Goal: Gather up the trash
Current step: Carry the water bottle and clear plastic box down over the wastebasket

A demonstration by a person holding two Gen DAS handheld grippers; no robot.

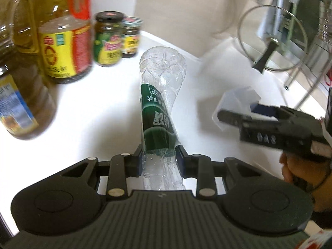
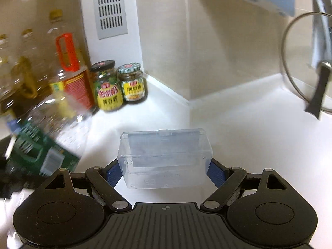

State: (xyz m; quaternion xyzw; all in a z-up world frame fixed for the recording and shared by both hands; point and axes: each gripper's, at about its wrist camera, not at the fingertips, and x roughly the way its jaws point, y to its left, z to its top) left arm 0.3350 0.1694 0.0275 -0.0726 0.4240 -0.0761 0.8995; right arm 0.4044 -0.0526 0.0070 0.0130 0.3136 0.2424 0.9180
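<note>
I am clamping my left tool (image 1: 159,161) on the empty water bottle (image 1: 159,108) near its neck. My right tool (image 2: 165,173) is gripping the clear plastic box (image 2: 165,157), both lifted off the bench (image 1: 99,112) for binning.

White counter (image 2: 238,124) under me. Standing on it: oil bottles (image 2: 64,62), two sauce jars (image 2: 116,85), and, possibly, a lid rack (image 1: 298,76).

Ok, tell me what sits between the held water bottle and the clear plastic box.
Nothing: in the left wrist view only bare white countertop separates the water bottle from the clear plastic box.
</note>
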